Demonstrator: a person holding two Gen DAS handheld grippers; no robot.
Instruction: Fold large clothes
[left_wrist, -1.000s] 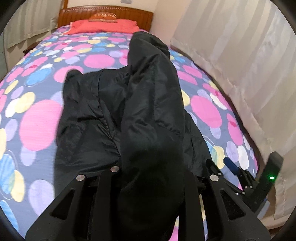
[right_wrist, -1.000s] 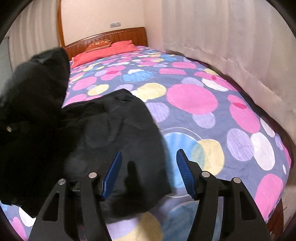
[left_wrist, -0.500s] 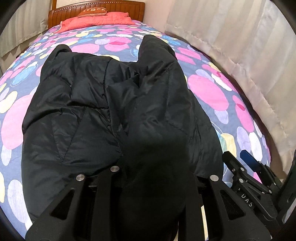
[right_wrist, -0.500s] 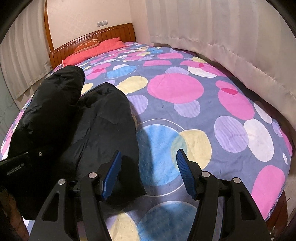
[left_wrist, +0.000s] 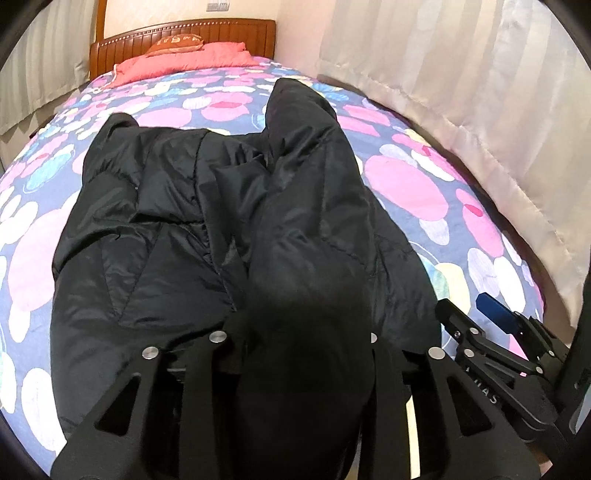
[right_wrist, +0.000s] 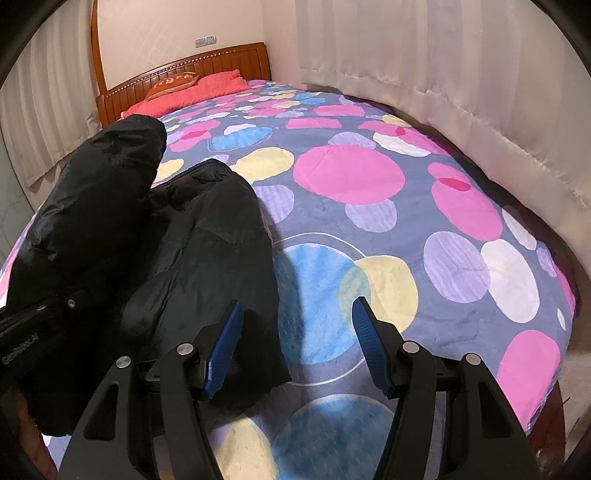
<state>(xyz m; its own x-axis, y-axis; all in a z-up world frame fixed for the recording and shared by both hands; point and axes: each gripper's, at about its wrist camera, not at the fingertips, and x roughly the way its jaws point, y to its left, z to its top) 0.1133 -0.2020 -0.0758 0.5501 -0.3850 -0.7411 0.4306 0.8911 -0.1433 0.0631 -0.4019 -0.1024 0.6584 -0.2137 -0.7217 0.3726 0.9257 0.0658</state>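
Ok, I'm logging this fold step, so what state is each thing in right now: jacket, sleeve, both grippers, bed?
black jacket: lying spread on the bed, not yet folded flat.
sleeve: laid lengthwise over the jacket's body, its end between the left gripper's jaws.
left gripper: jaws opening, sleeve fabric between them.
right gripper: open, empty, beside the jacket's edge.
bedspread: smooth, laid flat.
red pillow: at the headboard, untouched.

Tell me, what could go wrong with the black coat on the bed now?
1. The left tongs are opening with the coat's sleeve between them. It might slide off the black coat and undo the fold.
2. The coat lies near the bed's bottom edge, so it may slip off.
3. The right tongs are open and empty, so nothing holds that side flat.
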